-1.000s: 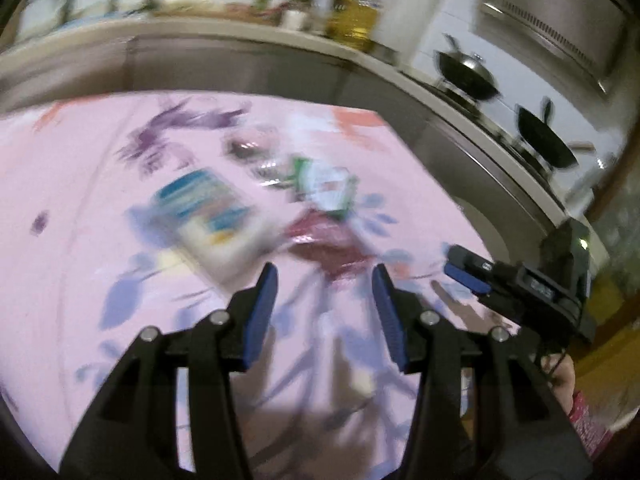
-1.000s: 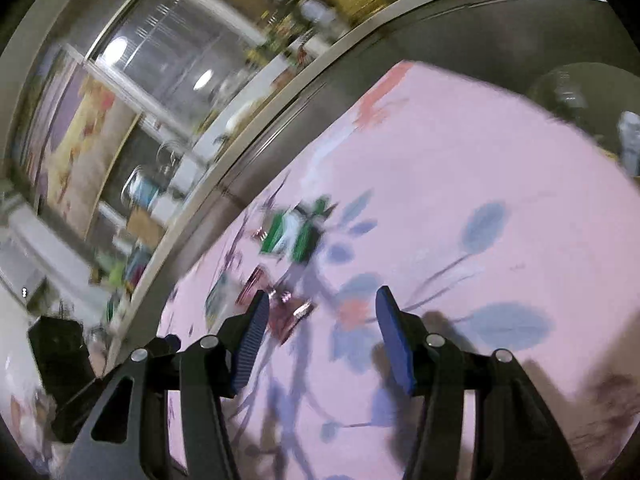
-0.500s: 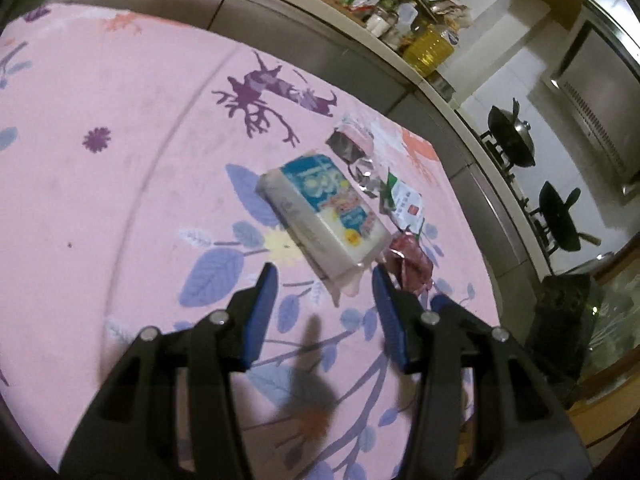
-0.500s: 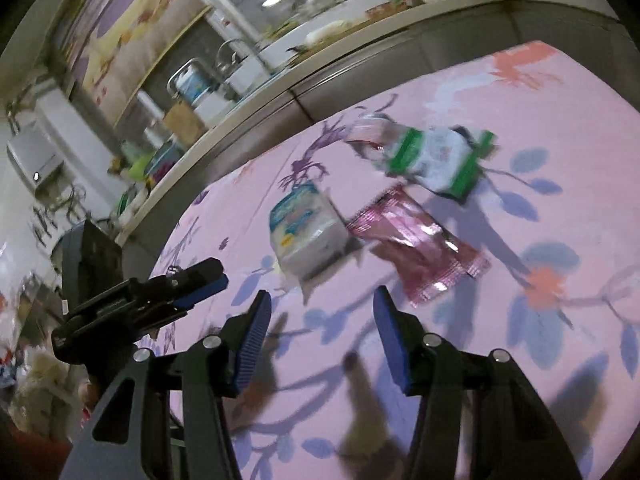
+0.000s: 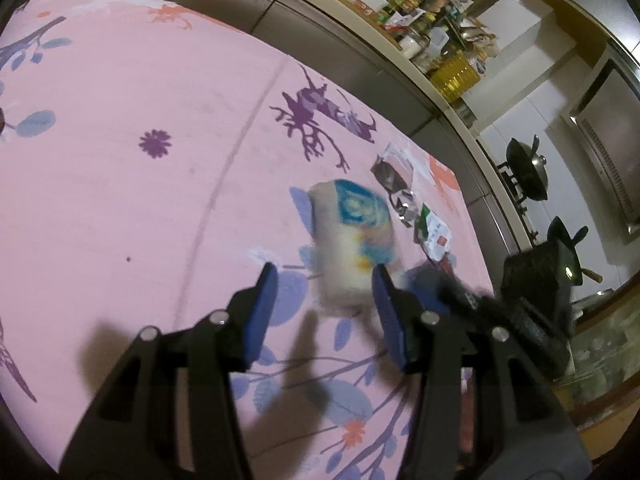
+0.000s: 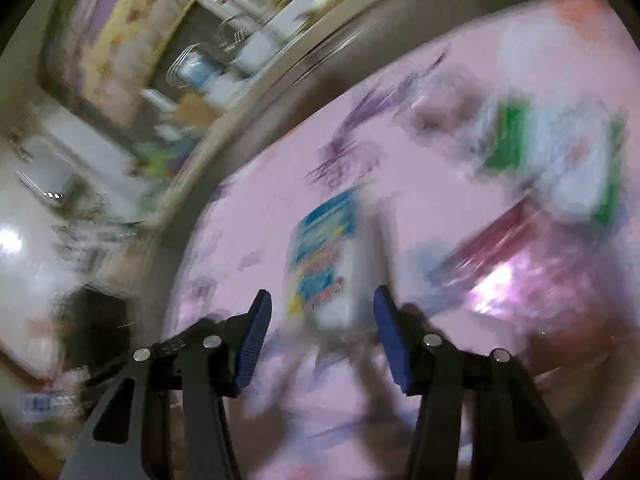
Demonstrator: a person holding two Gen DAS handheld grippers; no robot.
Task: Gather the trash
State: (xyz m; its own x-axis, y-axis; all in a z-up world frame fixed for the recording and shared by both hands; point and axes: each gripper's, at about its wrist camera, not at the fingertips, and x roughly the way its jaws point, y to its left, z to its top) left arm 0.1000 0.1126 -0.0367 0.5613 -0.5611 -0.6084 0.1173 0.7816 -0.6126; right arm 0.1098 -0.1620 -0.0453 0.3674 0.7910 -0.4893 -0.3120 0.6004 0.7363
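Note:
A white and blue tissue pack point(image 5: 352, 240) lies on the pink floral tablecloth point(image 5: 160, 208). My left gripper point(image 5: 324, 280) is open, its jaws on either side of the pack's near end. Beyond the pack lie a silvery wrapper point(image 5: 394, 184) and a green and white wrapper point(image 5: 436, 236). The right gripper shows at the right of the left wrist view point(image 5: 472, 300), blurred. In the blurred right wrist view my right gripper point(image 6: 322, 308) is open around the tissue pack point(image 6: 324, 256). A dark red wrapper point(image 6: 516, 264) and the green and white wrapper point(image 6: 560, 160) lie to its right.
A steel counter edge point(image 5: 360, 64) runs behind the table, with bottles and jars point(image 5: 440, 52) on it. Two woks point(image 5: 528, 168) sit on a stove at the right. The other gripper's black body point(image 6: 92, 328) is at the left of the right wrist view.
Both grippers have moved in toward the tissue pack, which now sits between each pair of jaws. The right wrist view has become heavily blurred by fast motion.

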